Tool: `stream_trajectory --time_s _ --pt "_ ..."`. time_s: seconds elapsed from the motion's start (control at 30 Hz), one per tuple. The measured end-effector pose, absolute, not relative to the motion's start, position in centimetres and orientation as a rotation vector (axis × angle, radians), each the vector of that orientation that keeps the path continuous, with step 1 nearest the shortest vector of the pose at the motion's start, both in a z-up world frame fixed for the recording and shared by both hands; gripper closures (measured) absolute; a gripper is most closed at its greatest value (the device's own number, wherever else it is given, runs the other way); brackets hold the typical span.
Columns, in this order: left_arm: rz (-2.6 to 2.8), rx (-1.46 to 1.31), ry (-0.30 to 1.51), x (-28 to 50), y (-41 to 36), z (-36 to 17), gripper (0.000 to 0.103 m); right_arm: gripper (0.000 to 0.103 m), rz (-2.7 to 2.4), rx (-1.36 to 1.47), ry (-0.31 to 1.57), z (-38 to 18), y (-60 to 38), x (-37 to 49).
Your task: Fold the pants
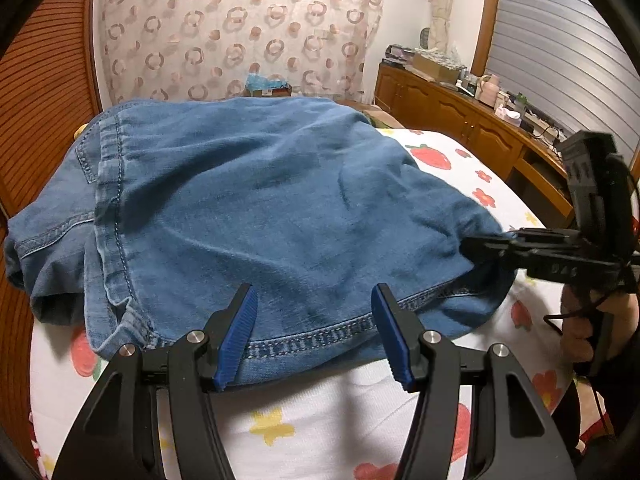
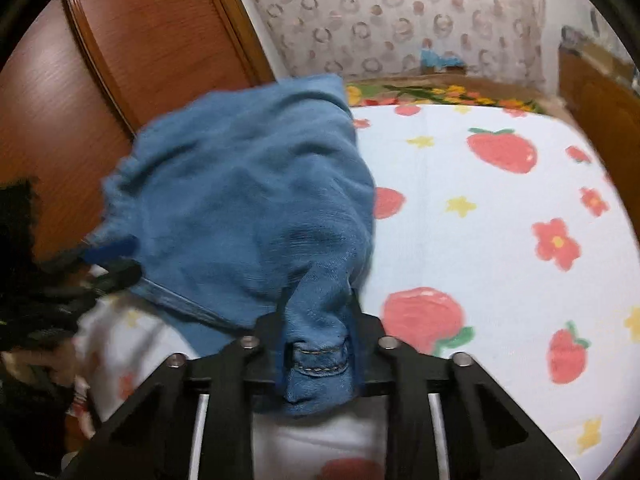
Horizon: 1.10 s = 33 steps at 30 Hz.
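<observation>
Blue denim pants (image 1: 256, 200) lie folded on the bed, waistband to the left and a stitched hem along the near edge. My left gripper (image 1: 314, 328) stands open over that hem, its blue pads (image 1: 240, 324) spread wide with the cloth lying between them, not pinched. In the right wrist view my right gripper (image 2: 318, 320) is shut on a bunched corner of the pants (image 2: 248, 200). The left wrist view shows the right gripper (image 1: 472, 246) biting the pants' right edge. The left gripper (image 2: 108, 254) appears blurred at that view's left.
The bed sheet (image 1: 320, 420) is white with strawberries, flowers and stars. A wooden wardrobe (image 2: 152, 32) stands to the left of the bed. A wooden sideboard (image 1: 460, 116) crowded with small items runs along the right. A patterned curtain (image 1: 240, 28) hangs behind.
</observation>
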State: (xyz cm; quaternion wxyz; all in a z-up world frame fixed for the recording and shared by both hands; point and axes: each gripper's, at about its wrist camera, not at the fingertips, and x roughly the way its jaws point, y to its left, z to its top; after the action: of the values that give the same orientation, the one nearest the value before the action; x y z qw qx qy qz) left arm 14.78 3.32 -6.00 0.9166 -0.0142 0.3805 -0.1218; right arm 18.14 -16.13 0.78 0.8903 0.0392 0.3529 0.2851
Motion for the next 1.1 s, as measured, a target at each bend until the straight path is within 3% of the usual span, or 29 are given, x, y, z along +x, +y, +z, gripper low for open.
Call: stream_trajectory --time_s 0.2,0.43,0.77,1.1 --pt "-0.27 -0.032 0.76 14.2 3.0 -5.0 0.043 0.086 0.591 0.128 0.627 3.5 -19.5 15.5" --pt "-0.288 -0.026 0.738 13.5 2.5 -4.0 0.043 0.086 0.559 0.064 0.631 4.0 -19.7 14.7" --pt "-0.197 -0.076 0.682 11.1 7.5 -1.9 0.043 0.086 0.643 0.006 0.485 10.3 -12.3 15.0" --pt "-0.058 -0.133 0.642 8.1 15.1 -1.1 0.043 0.086 0.856 -0.027 0.51 8.7 -2.9 15.7"
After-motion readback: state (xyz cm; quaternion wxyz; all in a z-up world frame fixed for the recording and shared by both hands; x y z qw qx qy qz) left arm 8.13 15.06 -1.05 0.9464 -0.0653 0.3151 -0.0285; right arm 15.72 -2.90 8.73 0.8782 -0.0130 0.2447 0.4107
